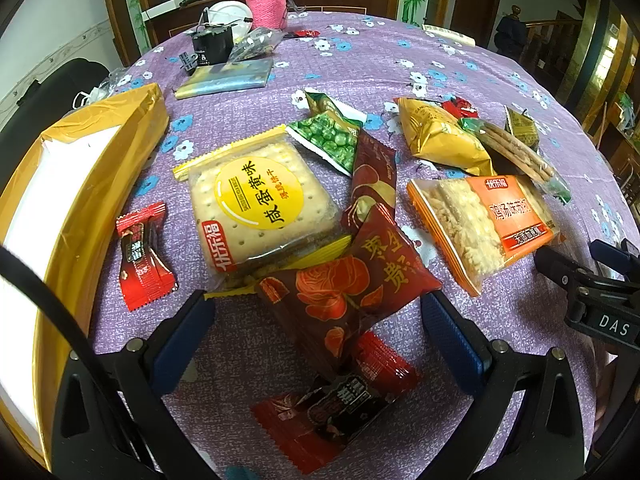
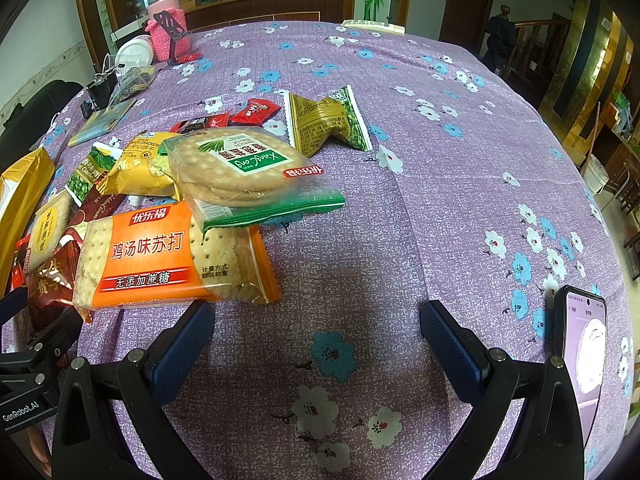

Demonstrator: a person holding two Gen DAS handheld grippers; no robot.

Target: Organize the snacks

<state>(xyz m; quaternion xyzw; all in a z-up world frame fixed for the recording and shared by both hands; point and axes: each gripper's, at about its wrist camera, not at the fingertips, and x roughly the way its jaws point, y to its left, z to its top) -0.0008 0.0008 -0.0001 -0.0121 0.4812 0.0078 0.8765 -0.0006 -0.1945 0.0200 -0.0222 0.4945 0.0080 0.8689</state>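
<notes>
Both grippers hang over the table [image 2: 460, 184] with its purple flowered cloth, jaws spread wide and empty: the left gripper [image 1: 316, 320] above a dark red snack packet [image 1: 348, 292] and a red candy [image 1: 332, 404], the right gripper [image 2: 316, 328] over bare cloth. The snacks lie loose mid-table, among them a yellow-labelled cracker pack [image 1: 256, 208], an orange cracker pack [image 2: 172, 256] and round biscuits [image 2: 236, 168]. A gold box [image 1: 80, 184] sits at the left edge, a phone [image 2: 582, 344] near the right.
</notes>
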